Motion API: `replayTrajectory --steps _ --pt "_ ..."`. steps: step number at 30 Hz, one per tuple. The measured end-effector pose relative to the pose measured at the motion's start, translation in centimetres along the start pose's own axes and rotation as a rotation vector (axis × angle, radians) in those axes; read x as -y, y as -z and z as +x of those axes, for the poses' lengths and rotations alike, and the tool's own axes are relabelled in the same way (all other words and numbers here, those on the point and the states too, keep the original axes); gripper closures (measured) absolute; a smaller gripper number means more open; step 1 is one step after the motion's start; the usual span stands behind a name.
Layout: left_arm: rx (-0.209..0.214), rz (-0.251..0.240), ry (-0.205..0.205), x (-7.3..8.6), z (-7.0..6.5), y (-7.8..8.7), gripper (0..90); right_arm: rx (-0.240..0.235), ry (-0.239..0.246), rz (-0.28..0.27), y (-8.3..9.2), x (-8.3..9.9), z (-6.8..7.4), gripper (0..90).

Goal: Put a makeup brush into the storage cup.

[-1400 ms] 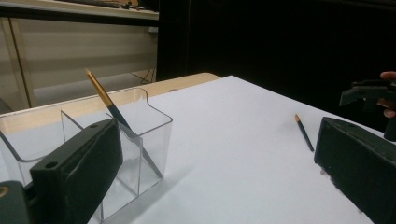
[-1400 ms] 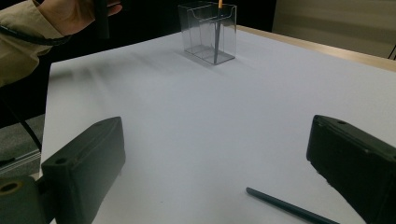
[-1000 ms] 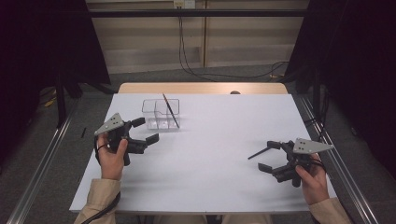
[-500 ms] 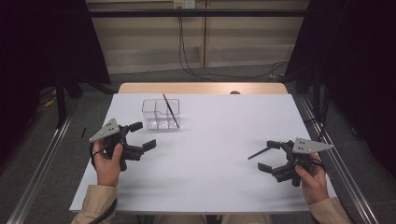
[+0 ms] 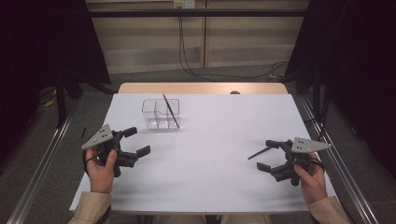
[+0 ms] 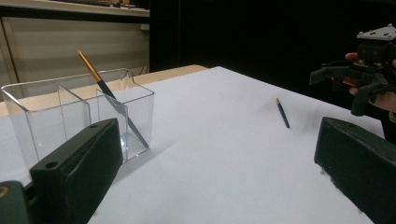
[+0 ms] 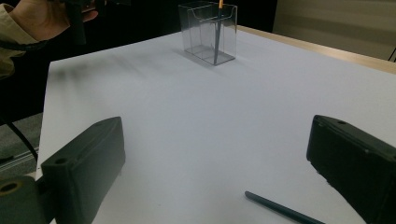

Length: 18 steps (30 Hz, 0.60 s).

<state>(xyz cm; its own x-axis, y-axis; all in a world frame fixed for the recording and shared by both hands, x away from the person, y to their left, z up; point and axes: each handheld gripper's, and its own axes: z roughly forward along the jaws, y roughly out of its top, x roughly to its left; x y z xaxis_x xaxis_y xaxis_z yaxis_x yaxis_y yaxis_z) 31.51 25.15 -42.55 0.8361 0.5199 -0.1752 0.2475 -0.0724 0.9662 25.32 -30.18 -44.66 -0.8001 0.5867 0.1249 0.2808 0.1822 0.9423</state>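
Pencil (image 5: 259, 152) lying on the table (image 5: 219, 186), near right, just left of the right gripper (image 5: 268, 155), jaws wide, its near end cut off in that gripper's view. Left gripper (image 5: 137, 141) wide, empty. Second pencil (image 5: 171, 110) leaning in the box (image 5: 161, 114), far left.

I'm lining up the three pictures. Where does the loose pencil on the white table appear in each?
High view: pencil right of centre, beside the right tool.
Left gripper view: right of centre, far off.
Right gripper view: bottom edge.
Shared landmark: clear organizer.
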Motion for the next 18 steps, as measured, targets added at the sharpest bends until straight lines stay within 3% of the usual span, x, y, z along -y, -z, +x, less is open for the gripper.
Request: replayTrajectory --steps 18 --pt "0.006 0.012 0.005 1.3 -0.8 1.9 1.0 -0.003 0.004 0.000 -0.5 -0.3 -0.2 3.8"
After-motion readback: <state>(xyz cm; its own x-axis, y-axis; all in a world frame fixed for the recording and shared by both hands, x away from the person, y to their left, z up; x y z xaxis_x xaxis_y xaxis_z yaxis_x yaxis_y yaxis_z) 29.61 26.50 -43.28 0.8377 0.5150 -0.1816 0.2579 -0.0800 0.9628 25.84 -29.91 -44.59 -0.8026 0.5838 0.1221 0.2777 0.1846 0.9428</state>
